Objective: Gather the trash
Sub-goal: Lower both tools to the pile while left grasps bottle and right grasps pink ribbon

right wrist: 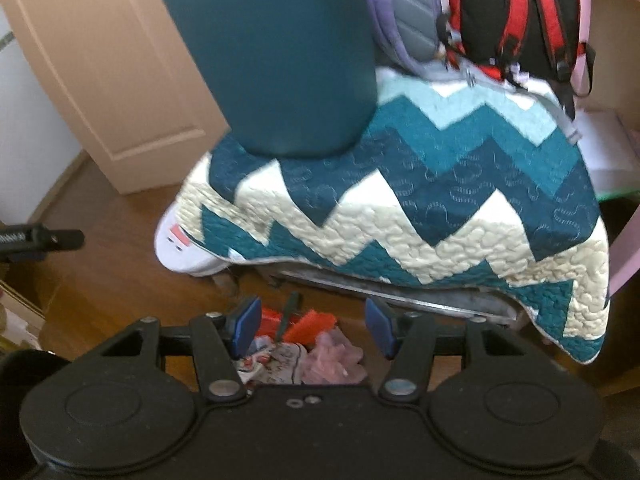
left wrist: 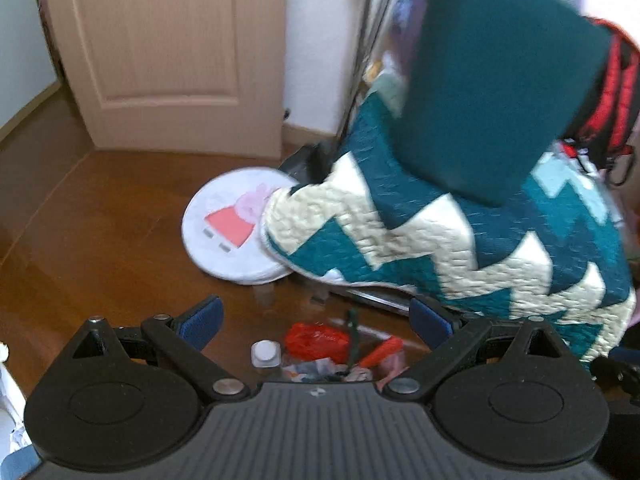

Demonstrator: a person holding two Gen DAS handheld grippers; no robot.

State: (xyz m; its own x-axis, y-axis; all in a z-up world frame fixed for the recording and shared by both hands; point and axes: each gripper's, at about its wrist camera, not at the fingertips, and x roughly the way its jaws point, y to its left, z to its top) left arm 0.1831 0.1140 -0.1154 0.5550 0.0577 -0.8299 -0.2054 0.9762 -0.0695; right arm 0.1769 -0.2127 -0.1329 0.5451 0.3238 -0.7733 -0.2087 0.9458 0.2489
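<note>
Right claw (right wrist: 312, 330), jaws apart, empty, directly over crumpled red, pink and white wrapper litter (right wrist: 308, 354) on brown wood floor (right wrist: 100, 300). Left claw (left wrist: 316, 322) also spread, litter at its 6 o'clock; right nearer. No clear long axis.

trash pile (left wrist: 332, 350) on floor (left wrist: 100, 248) before quilt (left wrist: 440, 240); cushion (left wrist: 228, 224) left, partly under quilt.

Bare wood floor (left wrist: 104, 248) is lying open ahead-left of left gripper (left wrist: 316, 316), while zigzag quilt (left wrist: 460, 240) w/ metal rail (right wrist: 400, 294) under it is blocking ahead-right, trash pile (left wrist: 332, 348) sitting betw. its spread fingers.
</note>
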